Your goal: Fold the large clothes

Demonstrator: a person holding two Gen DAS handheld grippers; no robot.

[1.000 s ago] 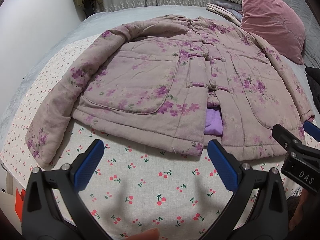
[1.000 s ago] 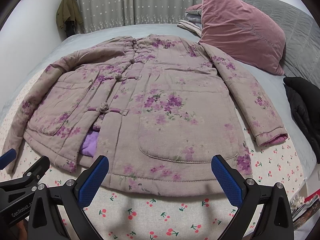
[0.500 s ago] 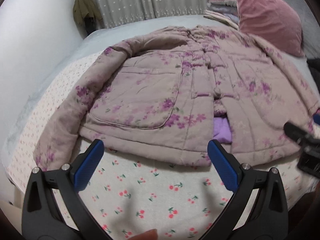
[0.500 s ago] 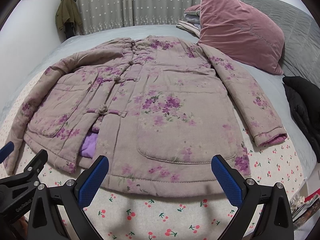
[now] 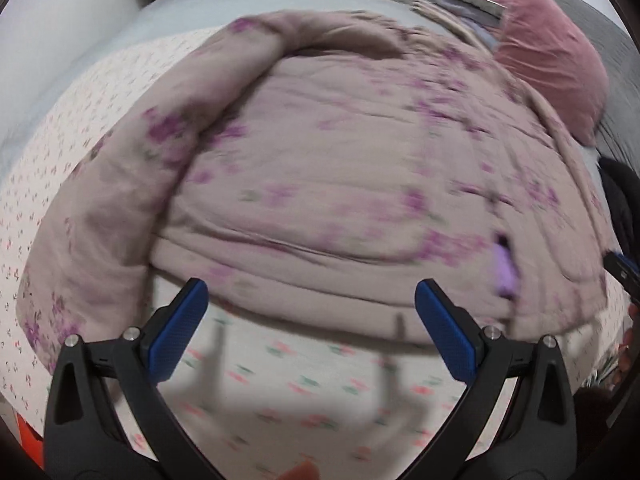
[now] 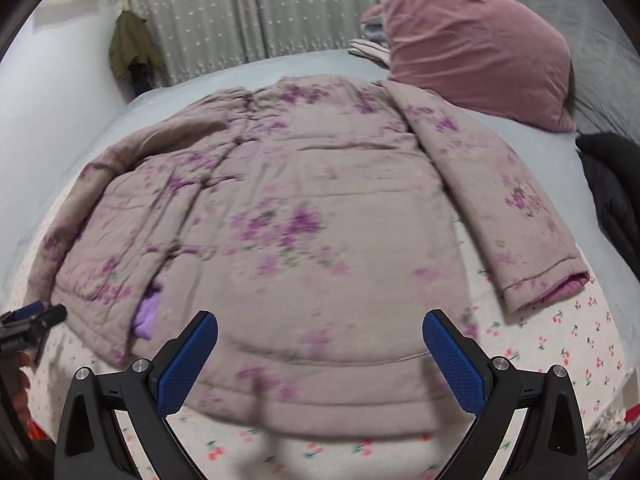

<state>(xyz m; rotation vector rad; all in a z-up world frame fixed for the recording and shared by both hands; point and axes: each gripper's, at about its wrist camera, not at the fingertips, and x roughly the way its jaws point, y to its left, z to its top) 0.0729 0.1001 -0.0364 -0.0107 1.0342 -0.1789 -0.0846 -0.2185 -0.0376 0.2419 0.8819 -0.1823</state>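
A padded mauve jacket with purple flowers (image 5: 320,184) lies flat, front up, on a cherry-print sheet (image 5: 304,384); it also shows in the right wrist view (image 6: 288,240). Its purple lining (image 6: 146,316) shows at the front opening. My left gripper (image 5: 312,320) is open and empty, just above the hem on the jacket's left half. My right gripper (image 6: 320,352) is open and empty, over the hem of the right half. The right sleeve cuff (image 6: 544,284) lies to the right. Both views are motion-blurred.
A pink velvet pillow (image 6: 476,44) and folded linens (image 5: 460,0) sit at the bed's far right. A dark garment (image 6: 612,184) lies at the right edge. The cherry-print sheet (image 6: 568,344) covers the near bed; a grey curtain (image 6: 248,12) hangs behind.
Both grippers have moved forward and down toward the jacket's hem, which now fills more of each view. The jaws stay open.
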